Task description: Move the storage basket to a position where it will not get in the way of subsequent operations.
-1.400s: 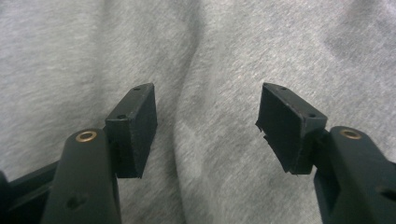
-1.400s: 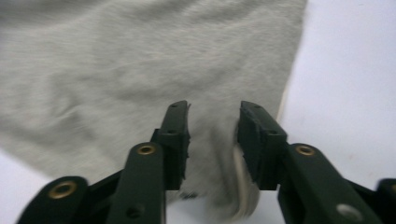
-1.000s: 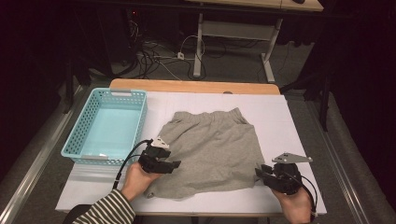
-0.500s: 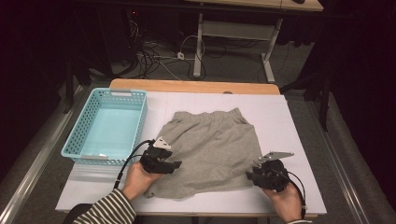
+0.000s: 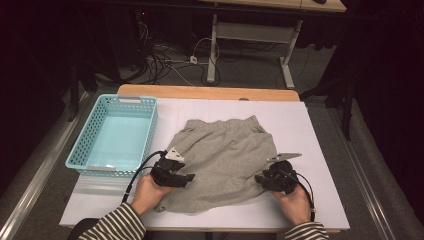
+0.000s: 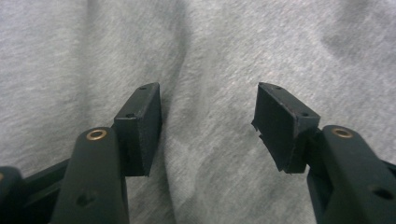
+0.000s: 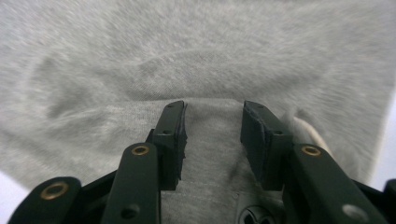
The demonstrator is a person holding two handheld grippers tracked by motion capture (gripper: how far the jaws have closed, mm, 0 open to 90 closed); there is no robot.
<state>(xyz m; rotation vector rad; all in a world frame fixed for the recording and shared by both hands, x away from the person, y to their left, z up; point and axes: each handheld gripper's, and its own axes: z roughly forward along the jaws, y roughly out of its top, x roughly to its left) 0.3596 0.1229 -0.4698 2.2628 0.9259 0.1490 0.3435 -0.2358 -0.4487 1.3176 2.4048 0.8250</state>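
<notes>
A pair of grey shorts (image 5: pixel 225 155) lies flat on the white table top (image 5: pixel 322 200), waistband to the far side. My left gripper (image 5: pixel 189 178) rests on the shorts' near-left part, jaws pointing right. In the left gripper view it (image 6: pixel 208 126) is open wide over the grey cloth (image 6: pixel 210 56), with nothing pinched. My right gripper (image 5: pixel 260 179) sits at the shorts' near-right edge, pointing left. In the right gripper view it (image 7: pixel 212 135) has its jaws partly apart, astride a low fold of cloth (image 7: pixel 210 116) without squeezing it.
A light blue plastic basket (image 5: pixel 80 162) stands at the table's left side, beside the shorts. A wooden strip (image 5: pixel 210 92) runs along the table's far edge. Beyond it are cables on the floor and a desk frame (image 5: pixel 250 35).
My right gripper has slid left from the bare table onto the shorts' right edge. The left gripper has stayed almost where it was.
</notes>
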